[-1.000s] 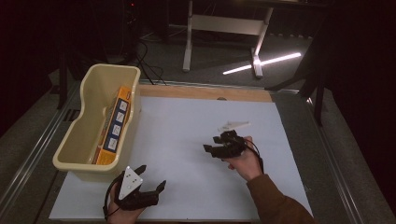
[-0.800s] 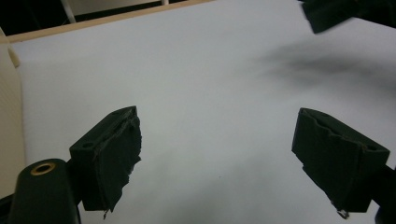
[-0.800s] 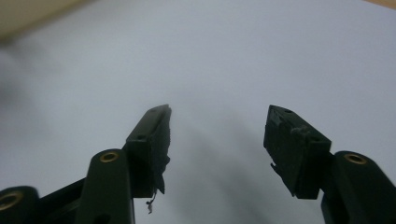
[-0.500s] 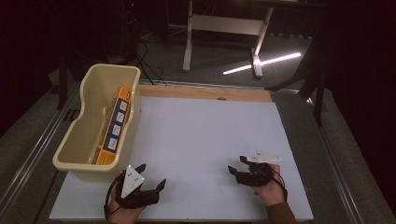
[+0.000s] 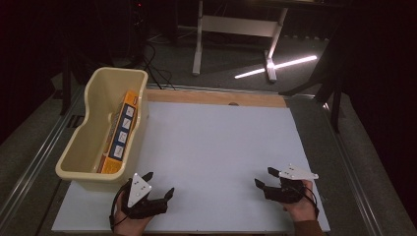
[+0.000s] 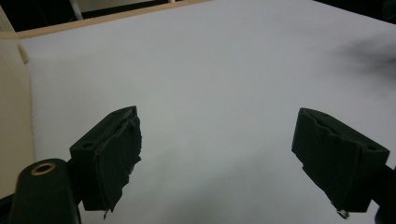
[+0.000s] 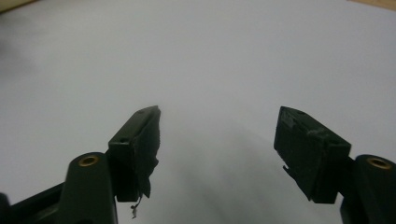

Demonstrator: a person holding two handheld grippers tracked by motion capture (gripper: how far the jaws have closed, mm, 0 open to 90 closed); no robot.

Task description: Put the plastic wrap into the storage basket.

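Black left gripper (image 5: 158, 184) jaws apart, empty, just beside cream bin (image 5: 81, 169); right gripper (image 5: 265, 178) just opening, empty.

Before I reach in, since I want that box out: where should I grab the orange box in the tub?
Grip the orange box by its upper long edge, coming from above. It stands on edge against the tub's right wall, so only that top edge looks free for open fingers.
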